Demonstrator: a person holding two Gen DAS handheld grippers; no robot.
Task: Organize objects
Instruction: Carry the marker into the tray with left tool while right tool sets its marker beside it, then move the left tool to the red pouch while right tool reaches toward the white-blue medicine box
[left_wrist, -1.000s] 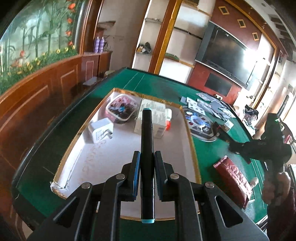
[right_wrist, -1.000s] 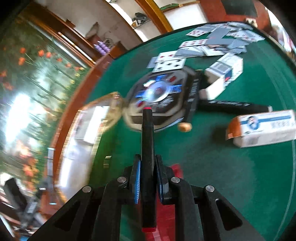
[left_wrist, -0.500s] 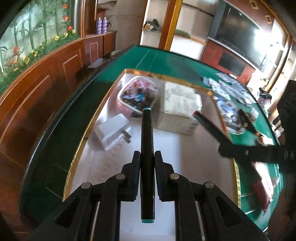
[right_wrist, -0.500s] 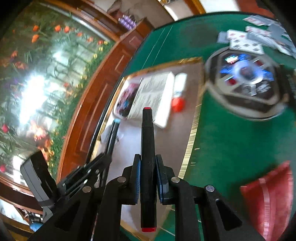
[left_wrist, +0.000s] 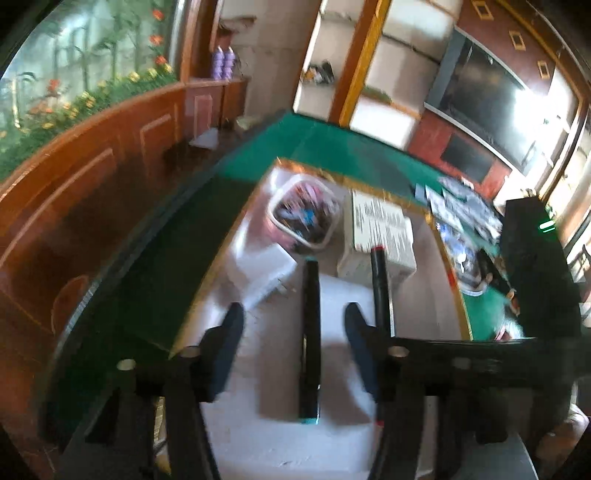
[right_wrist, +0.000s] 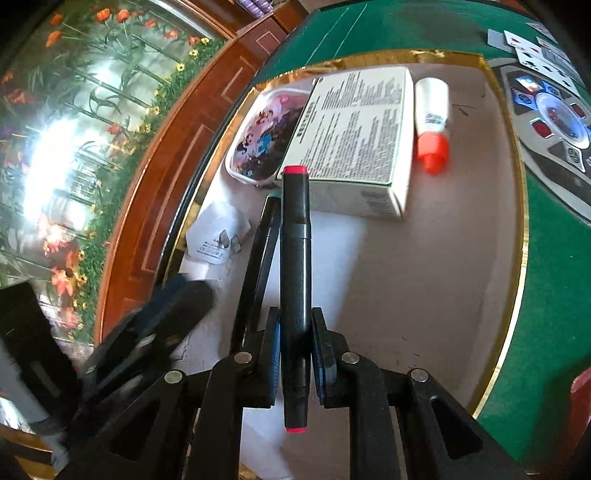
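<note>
Left gripper (left_wrist: 293, 328) has just been opening, jaws now apart, teal-capped marker (left_wrist: 309, 339) lying loose between them, lengthwise along the gripper's line, touching neither pad as far as the blur lets me tell; it rests on the tray (left_wrist: 424, 306) floor. Right gripper (right_wrist: 295, 354) is clamped tight on the red-capped marker (right_wrist: 293, 280), which sticks out ahead of the fingers and back behind them, red tips at both ends. In the right wrist view the teal-capped marker sits just left of the red-capped one, nearly parallel, and the left gripper's fingers (right_wrist: 173, 302) are further left, blurred. In the left wrist view the red-capped marker (left_wrist: 378, 284) shows just right of the left gripper's right finger. Ahead of both grippers: white box (right_wrist: 354, 140) with printed text, just past the red marker's front tip; clear tub (right_wrist: 258, 140) of small colourful bits ahead-left, against the box; white charger (right_wrist: 216, 238) left, near the tray edge; white bottle with red cap (right_wrist: 430, 122) ahead-right, lying beside the box. Tray is gold-rimmed, sits on the green bench (right_wrist: 546, 258). Cards (right_wrist: 532, 44) and a dark round dish (right_wrist: 554, 122) far right on the bench, outside the tray.
</note>
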